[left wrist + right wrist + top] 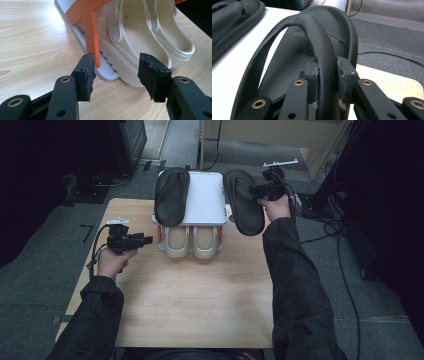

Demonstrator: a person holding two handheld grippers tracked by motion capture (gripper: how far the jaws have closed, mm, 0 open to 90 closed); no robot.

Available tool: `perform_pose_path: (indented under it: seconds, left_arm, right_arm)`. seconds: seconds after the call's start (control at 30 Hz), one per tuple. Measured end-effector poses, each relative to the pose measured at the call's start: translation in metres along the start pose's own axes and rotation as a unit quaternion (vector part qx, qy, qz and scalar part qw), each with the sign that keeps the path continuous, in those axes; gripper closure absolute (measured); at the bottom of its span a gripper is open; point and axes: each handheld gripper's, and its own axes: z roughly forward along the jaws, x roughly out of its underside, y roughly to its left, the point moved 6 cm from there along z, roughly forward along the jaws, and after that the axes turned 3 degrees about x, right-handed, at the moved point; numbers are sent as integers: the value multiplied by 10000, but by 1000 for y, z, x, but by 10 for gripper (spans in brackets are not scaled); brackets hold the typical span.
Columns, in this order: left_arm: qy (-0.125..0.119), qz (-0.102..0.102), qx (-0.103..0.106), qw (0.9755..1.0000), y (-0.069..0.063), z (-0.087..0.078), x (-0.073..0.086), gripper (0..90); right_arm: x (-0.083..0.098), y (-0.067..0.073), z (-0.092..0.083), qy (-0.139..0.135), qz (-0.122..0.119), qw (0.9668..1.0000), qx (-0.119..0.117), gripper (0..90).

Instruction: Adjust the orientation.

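High view: right gripper [261, 191] clamped on black slipper [243, 202], left gripper [148, 239] open beside rack [205, 200] of cream clogs [190, 241]

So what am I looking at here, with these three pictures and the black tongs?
A person sits at a wooden table holding hand-operated tongs in each hand; there is no robot arm. The high view looks down from above. The other two come from small cameras riding on each pair of tongs, looking along their jaws. On the table stands a small white two-level rack with orange supports: a pair of cream clogs below, one black sandal on top. The right tongs are shut on the strap of a second black sandal, held beside the rack. The left tongs are open, holding nothing, pointing at the clogs.
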Motion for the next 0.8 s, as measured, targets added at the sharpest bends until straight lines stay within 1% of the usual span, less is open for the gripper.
perform_pose_path:
  seconds: [0.1, 0.13, 0.17, 0.2, 0.23, 0.27, 0.3, 0.33, 0.37, 0.4, 0.43, 0.47, 0.5, 0.53, 0.57, 0.6, 0.63, 0.67, 0.7, 0.77, 0.8]
  left_arm:
    - [-13, -5, 19, 10000, 0, -1, 0, 470]
    - [-9, 0, 18, 10000, 0, -1, 0, 470]
    - [-9, 0, 18, 10000, 0, -1, 0, 470]
    - [-7, 18, 15, 10000, 0, 0, 0, 470]
    - [-7, 18, 15, 10000, 0, 0, 0, 470]
    - [18, 49, 23, 10000, -1, 0, 0, 470]
    - [18, 49, 23, 10000, -1, 0, 0, 470]
    - [31, 103, 11, 9999, -2, 1, 1, 470]
    - [35, 126, 8, 9999, -1, 1, 1, 470]
    - [26, 110, 29, 9999, -2, 1, 1, 470]
    - [8, 96, 45, 9999, -1, 0, 0, 470]
    - [-5, 81, 51, 10000, -1, 0, 0, 470]
    - [-10, 79, 58, 10000, 0, 0, 0, 470]
    - [-7, 61, 61, 10000, 1, -1, 0, 470]
    - [-12, 61, 67, 10000, 1, -1, 0, 470]
    - [-25, 48, 71, 10000, 2, -1, 0, 471]
    - [-25, 48, 71, 10000, 2, -1, 0, 471]
    - [-45, 41, 82, 9999, 1, -1, -1, 471]
    - [-60, 35, 89, 9999, 1, -2, -1, 471]
    - [-73, 41, 106, 9999, 0, -2, -1, 471]
    - [-73, 55, 113, 9999, 0, -2, -2, 471]
  right_arm:
    - [-8, 12, 6, -16, -73, 10000, -36, 734]
    - [-12, 20, 11, 4, -134, 9999, -51, 734]
    - [-12, 20, 11, 4, -134, 9999, -51, 734]
    - [-15, 27, 18, 33, -170, 9998, -47, 733]
    - [-15, 27, 18, 33, -170, 9998, -47, 733]
    - [-18, 35, 26, 61, -171, 9998, -66, 732]
    - [-18, 35, 26, 61, -171, 9998, -66, 732]
    - [-18, 38, 29, 49, -169, 9998, -86, 732]
    - [-19, 43, 36, 91, -178, 9998, -84, 732]
    - [-20, 45, 39, 109, -171, 9997, -96, 732]
    - [-22, 53, 47, 143, -162, 9997, -102, 731]
    - [-23, 56, 49, 170, -172, 9997, -98, 730]
    - [-23, 56, 49, 170, -172, 9997, -98, 730]
    - [-26, 64, 57, 191, -192, 9996, -112, 731]
    - [-26, 64, 57, 191, -192, 9996, -112, 731]
    - [-28, 69, 63, 186, -199, 9996, -114, 731]
    - [-28, 69, 63, 186, -199, 9996, -114, 731]
    - [-30, 74, 70, 213, -215, 9995, -99, 731]
    - [-30, 74, 70, 213, -215, 9995, -99, 731]
    - [-30, 78, 76, 268, -231, 9994, -39, 731]
    - [-30, 80, 78, 267, -179, 9995, -49, 729]
